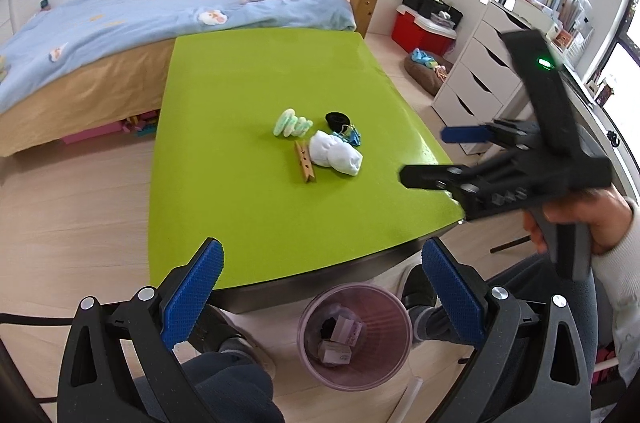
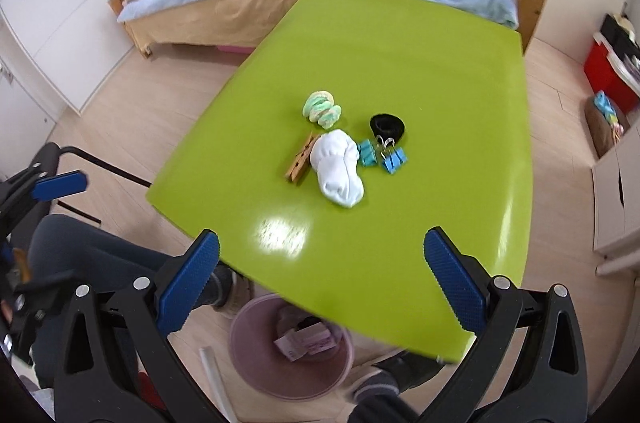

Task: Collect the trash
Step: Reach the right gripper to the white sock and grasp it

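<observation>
A green table (image 1: 248, 79) (image 2: 440, 71) holds a small cluster: a crumpled white tissue (image 1: 335, 154) (image 2: 338, 169), a wooden clothespin (image 1: 305, 167) (image 2: 301, 163), a green-white hair tie (image 1: 292, 123) (image 2: 322, 110), a black hair band (image 1: 337, 120) (image 2: 387, 127) and blue binder clips (image 1: 353, 137) (image 2: 384, 155). A pink trash bin (image 1: 356, 337) (image 2: 292, 347) with paper scraps stands on the floor under the near edge. My left gripper (image 1: 322, 299) is open and empty above the bin. My right gripper (image 2: 322, 283) (image 1: 436, 155) is open and empty over the near table edge.
A bed (image 1: 120, 19) with a blue cover and plush toys lies beyond the table. White drawers (image 1: 476, 79) and a red box (image 1: 420, 31) stand to the right. The person's legs and feet are by the bin. The floor is wooden.
</observation>
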